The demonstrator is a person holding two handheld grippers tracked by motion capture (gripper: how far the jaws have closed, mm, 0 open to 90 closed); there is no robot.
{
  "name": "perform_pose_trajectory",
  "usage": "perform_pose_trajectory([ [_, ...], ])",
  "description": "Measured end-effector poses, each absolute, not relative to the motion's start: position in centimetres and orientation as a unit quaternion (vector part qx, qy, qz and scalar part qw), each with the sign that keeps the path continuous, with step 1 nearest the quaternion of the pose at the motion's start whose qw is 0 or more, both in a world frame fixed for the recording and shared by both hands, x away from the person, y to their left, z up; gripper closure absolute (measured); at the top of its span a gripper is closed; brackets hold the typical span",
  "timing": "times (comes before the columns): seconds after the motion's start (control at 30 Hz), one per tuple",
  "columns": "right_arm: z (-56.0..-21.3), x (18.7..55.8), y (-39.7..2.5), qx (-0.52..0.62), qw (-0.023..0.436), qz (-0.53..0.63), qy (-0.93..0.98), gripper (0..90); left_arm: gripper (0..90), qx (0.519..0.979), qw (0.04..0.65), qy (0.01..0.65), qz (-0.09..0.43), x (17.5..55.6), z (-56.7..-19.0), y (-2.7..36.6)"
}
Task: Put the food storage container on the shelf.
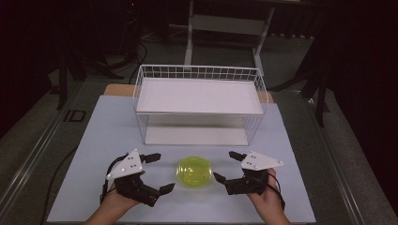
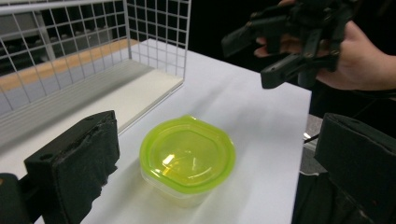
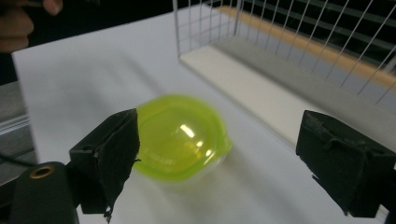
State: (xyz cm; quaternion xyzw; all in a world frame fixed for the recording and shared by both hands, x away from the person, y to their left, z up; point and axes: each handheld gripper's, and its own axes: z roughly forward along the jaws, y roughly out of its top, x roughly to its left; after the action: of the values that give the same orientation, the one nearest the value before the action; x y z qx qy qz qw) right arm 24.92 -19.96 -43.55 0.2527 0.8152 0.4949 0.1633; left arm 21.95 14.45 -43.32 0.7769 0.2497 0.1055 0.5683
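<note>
Two black hand-held grippers, left (image 1: 155, 172) and right (image 1: 226, 165), fingers spread open, flank a round lime-green lidded plastic container (image 1: 194, 172) at lower centre, seemingly poised to grasp it.

1. One container (image 1: 194, 172) with a green lid (image 2: 187, 152) is seen on the table (image 1: 94, 154).
2. One white wire rack (image 1: 199, 101) is counted, with two shelves in it.
3. Two grippers are counted: the left gripper (image 1: 157, 173) and the right gripper (image 1: 225, 166), each with two jaws spread apart.
4. Two hands are seen, one behind each gripper.
</note>
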Motion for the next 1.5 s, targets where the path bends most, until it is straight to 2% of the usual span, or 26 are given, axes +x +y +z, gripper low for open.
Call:
perform_pose_trajectory([
  [0.2,-43.5,26.1,-18.9,0.26,0.16,0.495,0.813,12.4,0.6,0.776,0.555,0.279,0.11,23.7,-43.9,13.2],
  [0.3,-43.9,26.8,-18.4,0.276,0.117,0.493,0.817,12.0,0.7,0.778,0.549,0.29,0.096,24.7,-44.4,12.6],
  [0.47,-45.1,27.4,-17.4,0.305,0.116,0.491,0.808,11.5,4.5,0.779,0.538,0.316,0.072,26.0,-45.6,11.6],
  [0.5,-45.3,27.4,-17.4,0.305,0.11,0.492,0.808,15.6,4.7,0.778,0.536,0.32,0.071,26.1,-45.7,11.5],
  [0.73,-47.0,28.1,-17.2,0.341,0.088,0.47,0.809,23.3,8.2,0.778,0.509,0.364,0.056,26.9,-47.4,11.1],
  [0.83,-47.7,28.3,-17.2,0.354,0.074,0.457,0.813,30.3,8.3,0.781,0.493,0.38,0.046,27.1,-48.1,11.0],
  [1.03,-48.8,28.4,-17.0,0.376,0.051,0.444,0.812,35.6,21.3,0.773,0.479,0.416,0.017,27.4,-49.3,11.2],
  [1.23,-49.4,28.5,-17.0,0.388,0.032,0.432,0.813,45.0,29.1,0.781,0.452,0.43,-0.008,27.3,-50.1,10.6],
  [1.37,-49.5,28.6,-17.1,0.394,0.016,0.432,0.811,56.9,42.6,0.781,0.454,0.427,-0.034,27.1,-50.6,10.5],
  [1.43,-49.5,28.6,-17.2,0.396,0.011,0.427,0.813,57.8,47.0,0.775,0.466,0.425,-0.037,27.0,-50.6,10.7],
  [1.5,-49.6,28.6,-17.5,0.399,0.007,0.426,0.812,58.4,57.8,0.767,0.472,0.433,-0.039,26.9,-50.6,11.0],
])
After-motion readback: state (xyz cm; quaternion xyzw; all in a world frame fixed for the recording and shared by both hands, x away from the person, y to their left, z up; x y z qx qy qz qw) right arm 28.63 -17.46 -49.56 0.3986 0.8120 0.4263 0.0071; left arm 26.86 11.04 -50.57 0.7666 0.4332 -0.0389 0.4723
